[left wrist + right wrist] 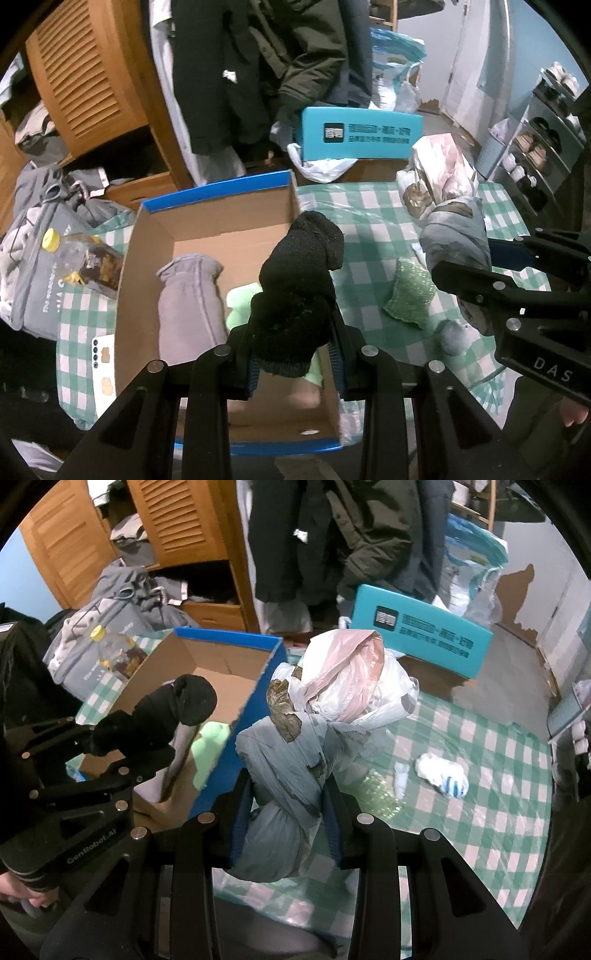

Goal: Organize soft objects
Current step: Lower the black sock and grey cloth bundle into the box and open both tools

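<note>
Left gripper [295, 354] clamped black sock [299, 291], held above open cardboard box [147, 236]. Grey sock [192, 295] and pale green soft item [240, 299] lay inside box. Right gripper [286, 819] clamped knotted bundle of plastic bags [295, 753], just at 3 o'clock of box. Green scrubber [408, 295] lay on checked worktop [369, 206]. White-blue sock [443, 775] at 3 o'clock of bundle.

The cardboard box [155, 236] floor is partly hidden by the black sock [295, 295] at 6 o'clock in the left wrist view. The pale green item [238, 301] inside shows only in part. Print on the teal carton [424, 638] at 1 o'clock is too blurred to read. The knotted grey bag [284, 775] masks the green scourer [380, 794].
</note>
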Tool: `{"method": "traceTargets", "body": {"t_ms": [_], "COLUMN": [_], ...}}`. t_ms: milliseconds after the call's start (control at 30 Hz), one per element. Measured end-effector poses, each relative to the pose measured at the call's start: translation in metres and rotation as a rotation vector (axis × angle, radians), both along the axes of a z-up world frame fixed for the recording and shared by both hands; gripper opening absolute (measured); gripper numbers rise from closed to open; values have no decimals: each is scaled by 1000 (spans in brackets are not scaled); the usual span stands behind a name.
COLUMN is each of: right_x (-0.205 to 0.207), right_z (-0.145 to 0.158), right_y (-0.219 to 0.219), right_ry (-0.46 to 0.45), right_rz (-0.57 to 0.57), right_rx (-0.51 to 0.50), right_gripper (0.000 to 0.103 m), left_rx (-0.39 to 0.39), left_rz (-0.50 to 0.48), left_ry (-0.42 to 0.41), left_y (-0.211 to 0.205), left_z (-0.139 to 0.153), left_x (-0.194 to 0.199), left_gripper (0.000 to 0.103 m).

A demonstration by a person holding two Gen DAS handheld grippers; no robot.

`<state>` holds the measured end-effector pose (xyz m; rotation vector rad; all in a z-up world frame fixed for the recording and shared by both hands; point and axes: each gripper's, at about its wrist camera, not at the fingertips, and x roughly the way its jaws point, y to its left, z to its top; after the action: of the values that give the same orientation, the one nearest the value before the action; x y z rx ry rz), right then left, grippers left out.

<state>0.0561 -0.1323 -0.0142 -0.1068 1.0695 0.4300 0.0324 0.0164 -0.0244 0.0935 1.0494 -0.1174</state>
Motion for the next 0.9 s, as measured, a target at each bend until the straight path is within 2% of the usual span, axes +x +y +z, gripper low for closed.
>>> {"method": "traceTargets", "body": {"t_ms": [900], "right_x": [19], "right_z": [-21], "right_y": [95], "right_ry": [66], "right_rz": [124], "right_rx": [10], "right_gripper": [34], "left_rx": [18], "left_rz": [148], "left_ry": [49], "left_y": [83], "left_z": [-29], "left_x": [-1], "left_gripper": [31]}}
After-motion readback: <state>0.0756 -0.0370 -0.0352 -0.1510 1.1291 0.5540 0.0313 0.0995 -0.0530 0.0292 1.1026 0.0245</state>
